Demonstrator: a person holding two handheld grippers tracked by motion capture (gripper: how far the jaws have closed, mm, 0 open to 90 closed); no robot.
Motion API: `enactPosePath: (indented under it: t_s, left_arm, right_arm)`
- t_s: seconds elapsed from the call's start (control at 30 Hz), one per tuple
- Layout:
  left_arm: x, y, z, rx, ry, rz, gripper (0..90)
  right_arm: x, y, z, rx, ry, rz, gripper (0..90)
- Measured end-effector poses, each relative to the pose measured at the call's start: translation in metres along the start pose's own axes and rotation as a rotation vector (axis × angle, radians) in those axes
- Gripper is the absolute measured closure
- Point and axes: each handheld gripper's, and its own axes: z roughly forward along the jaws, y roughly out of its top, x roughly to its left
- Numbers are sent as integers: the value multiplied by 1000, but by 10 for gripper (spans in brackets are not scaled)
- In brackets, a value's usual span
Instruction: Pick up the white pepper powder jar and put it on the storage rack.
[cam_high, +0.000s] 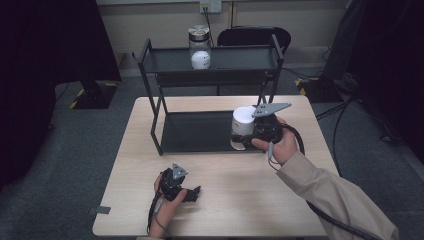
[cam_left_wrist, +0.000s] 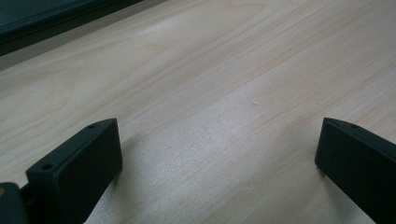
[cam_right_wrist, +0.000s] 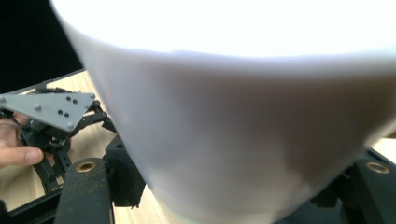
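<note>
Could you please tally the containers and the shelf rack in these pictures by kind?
White cup, held in the right gripper: 1
Glass jar on the top shelf: 1
Black shelf rack: 1
Total: 3

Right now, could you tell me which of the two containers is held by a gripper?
The white cup at the lower shelf's right end, clamped in the right gripper. The lidded glass jar stands alone on the top shelf.

Table (cam_high: 225, 170) pale wood (matt); cup (cam_high: 243, 121) smooth white plastic.
</note>
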Motion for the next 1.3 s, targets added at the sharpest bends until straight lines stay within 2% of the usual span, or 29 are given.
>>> enactPosePath:
  t_s: [0.23,0.47,0.6,0.77,1.3]
  left_arm:
    - [0,0,0,0,0,0,1]
    - [0,0,0,0,0,0,1]
    - [0,0,0,-1,0,0,1]
    - [0,0,0,0,0,0,1]
    - [0,0,0,0,0,0,1]
  right_arm:
    - [-1,15,0,10,-13,-17,305]
    - [-7,25,0,17,-28,-10,305]
    - [-12,28,0,5,-34,11,305]
    - [-14,36,0,10,-47,6,305]
    - [-14,73,-4,4,-57,-17,305]
